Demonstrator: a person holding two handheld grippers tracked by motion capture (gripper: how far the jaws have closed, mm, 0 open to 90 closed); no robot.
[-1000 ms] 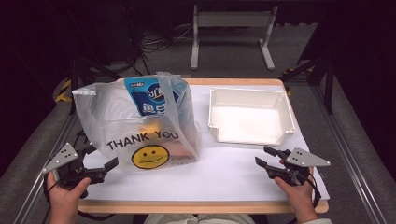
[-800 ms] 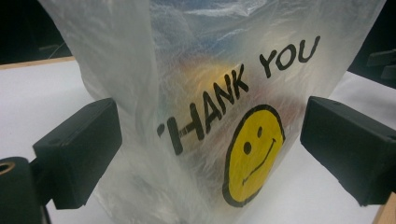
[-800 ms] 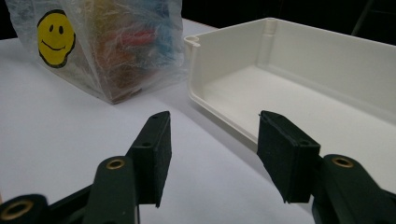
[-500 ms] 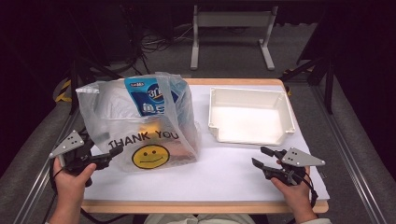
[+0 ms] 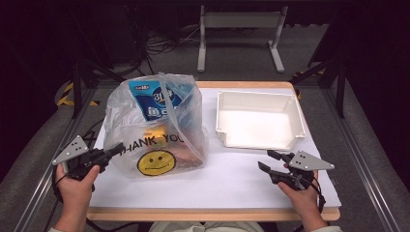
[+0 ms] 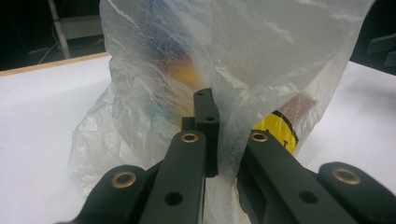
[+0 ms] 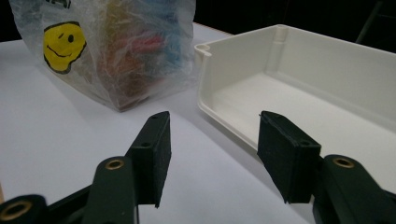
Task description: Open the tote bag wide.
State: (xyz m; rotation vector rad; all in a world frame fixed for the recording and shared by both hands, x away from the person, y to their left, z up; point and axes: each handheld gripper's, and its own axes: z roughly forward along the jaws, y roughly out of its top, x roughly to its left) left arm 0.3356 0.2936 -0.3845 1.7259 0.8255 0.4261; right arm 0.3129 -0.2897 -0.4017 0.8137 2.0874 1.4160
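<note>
A: Looking down from the high view, I see the plastic bag [image 5: 157, 128] standing on the left half of the desk [image 5: 217, 186], nearer the left edge than the right, with its smiley face turned toward my side. There is a blue packet [image 5: 153, 104] inside it, upright, and something orange lower down that I can't make out through the film.

B: And your left gripper [image 5: 112, 151]?

A: It sits at the bag's lower left corner. Its jaws have just been closing, and in the left gripper view they are pressed together on a fold of the bag's thin plastic [image 6: 224, 140], which runs up between the pads.

B: The right one?

A: My right gripper [image 5: 270, 162] is near the desk's front right corner, well apart from the bag. Its jaws are spread partway with nothing between them, just the white desk surface beyond. The white tray [image 5: 295, 108] lies toward the back right of the desk, just beside the bag, and its near wall [image 7: 219, 70] stands ahead of those jaws.
</note>
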